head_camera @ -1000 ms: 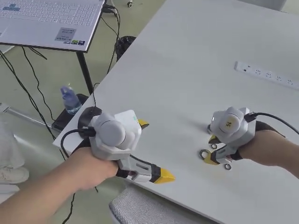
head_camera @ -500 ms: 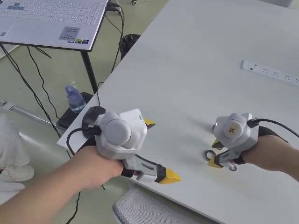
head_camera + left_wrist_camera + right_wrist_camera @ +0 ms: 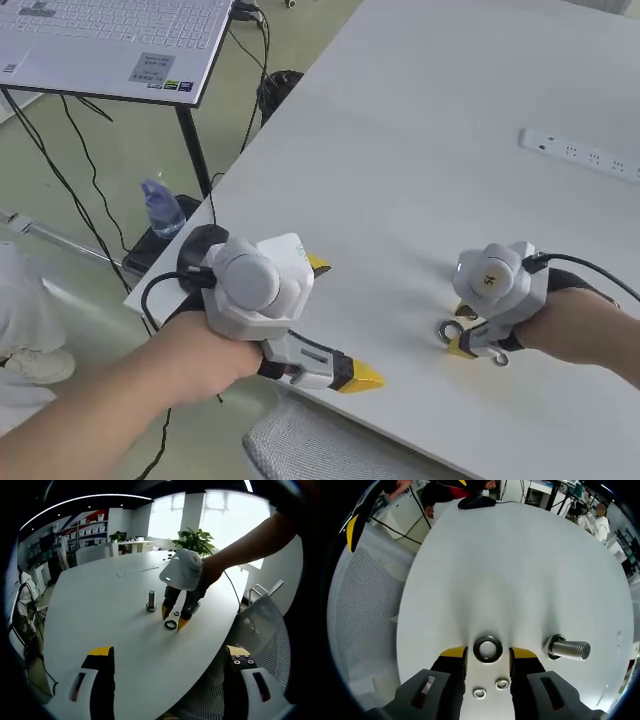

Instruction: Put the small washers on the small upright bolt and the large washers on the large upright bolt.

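Note:
A large dark washer (image 3: 487, 648) lies flat on the white table (image 3: 520, 570), right between the yellow tips of my right gripper (image 3: 488, 653), which is open and straddles it. Two small washers (image 3: 502, 683) lie closer in, between the fingers. A threaded bolt (image 3: 567, 649) stands just to the right. In the head view my right gripper (image 3: 459, 329) points down at the large washer (image 3: 446, 330). My left gripper (image 3: 340, 320) is open with nothing between its fingers near the table's front edge. The left gripper view shows the bolt (image 3: 151, 601), the large washer (image 3: 171, 625) and the right gripper (image 3: 175, 617).
A power strip (image 3: 580, 155) lies at the far right of the table. A laptop (image 3: 110, 40) sits on a stand to the left, with cables and a water bottle (image 3: 160, 210) below. A mesh chair (image 3: 300, 450) stands at the near table edge.
My right gripper has shifted slightly over the washers, now covering the bolt and one small washer in the head view. The left gripper has held its place.

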The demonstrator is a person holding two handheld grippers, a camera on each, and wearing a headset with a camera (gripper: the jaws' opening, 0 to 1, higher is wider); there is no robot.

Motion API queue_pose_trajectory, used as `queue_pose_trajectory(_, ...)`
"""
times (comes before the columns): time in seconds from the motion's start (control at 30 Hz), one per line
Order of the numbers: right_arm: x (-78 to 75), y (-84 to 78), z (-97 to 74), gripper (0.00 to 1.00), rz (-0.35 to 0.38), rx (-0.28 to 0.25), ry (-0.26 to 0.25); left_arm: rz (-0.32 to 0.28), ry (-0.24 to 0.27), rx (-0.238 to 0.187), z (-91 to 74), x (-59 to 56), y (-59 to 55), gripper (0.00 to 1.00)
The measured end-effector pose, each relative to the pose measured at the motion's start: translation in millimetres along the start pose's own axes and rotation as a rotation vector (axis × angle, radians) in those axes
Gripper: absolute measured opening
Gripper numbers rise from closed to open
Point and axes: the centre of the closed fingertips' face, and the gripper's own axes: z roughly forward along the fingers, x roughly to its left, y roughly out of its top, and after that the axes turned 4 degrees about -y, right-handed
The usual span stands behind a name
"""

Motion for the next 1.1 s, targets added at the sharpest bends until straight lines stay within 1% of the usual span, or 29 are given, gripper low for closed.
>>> queue_pose_trajectory(0.13, -0.7, -0.2, -0.3, 0.34, -0.007, 0.007, 0.003, 0.001, -0.006, 0.010, 0.8, -1.4, -1.8, 0.89)
queue_pose_trajectory(0.27, -2.0, 0.4, 0.0, 0.33, 0.009, 0.013, -0.004, 0.000, -0.002, 0.005, 0.3, -0.3, -0.7, 0.88)
queue_pose_trajectory(0.37, -1.8, 0.8, 0.5, 0.32, 0.003, 0.011, -0.001, 0.004, 0.004, 0.016, -0.3, 0.7, -1.5, 0.88)
queue_pose_trajectory(0.43, -0.9, 0.6, 0.4, 0.29, -0.003, 0.013, 0.000, 0.006, 0.004, 0.015, -1.0, -0.1, 0.5, 0.88)
queue_pose_trajectory(0.47, -0.1, 0.1, 0.3, 0.25, -0.010, 0.019, 0.000, 0.007, 0.004, 0.014, -1.3, -0.4, 1.0, 0.87)
queue_pose_trajectory(0.57, 0.5, 1.1, 1.4, 0.25, -0.015, 0.031, -0.007, 0.013, 0.006, 0.018, -2.0, 0.1, 1.6, 0.87)
queue_pose_trajectory(0.67, -0.7, 1.4, 0.9, 0.24, 0.005, 0.043, -0.004, 0.013, 0.007, 0.020, -2.7, 0.7, 1.7, 0.86)
queue_pose_trajectory(0.73, -1.3, 1.6, 1.7, 0.24, 0.004, 0.066, -0.006, 0.020, 0.007, 0.025, -3.2, 0.4, 1.6, 0.86)
queue_pose_trajectory(0.77, -1.4, 1.6, 1.9, 0.23, 0.006, 0.087, -0.006, 0.021, 0.005, 0.026, -3.6, -0.1, 1.8, 0.85)
queue_pose_trajectory(0.83, -0.9, 1.9, 2.1, 0.22, -0.008, 0.111, -0.004, 0.022, 0.005, 0.027, -4.5, -0.3, 2.2, 0.85)
queue_pose_trajectory(0.97, -1.4, 0.3, 2.0, 0.21, -0.003, 0.130, -0.003, 0.026, 0.003, 0.027, -5.7, -2.1, 4.3, 0.84)
queue_pose_trajectory(1.1, -0.9, -0.4, 0.9, 0.21, 0.006, 0.125, -0.004, 0.029, 0.006, 0.028, -6.3, -2.9, 6.3, 0.83)
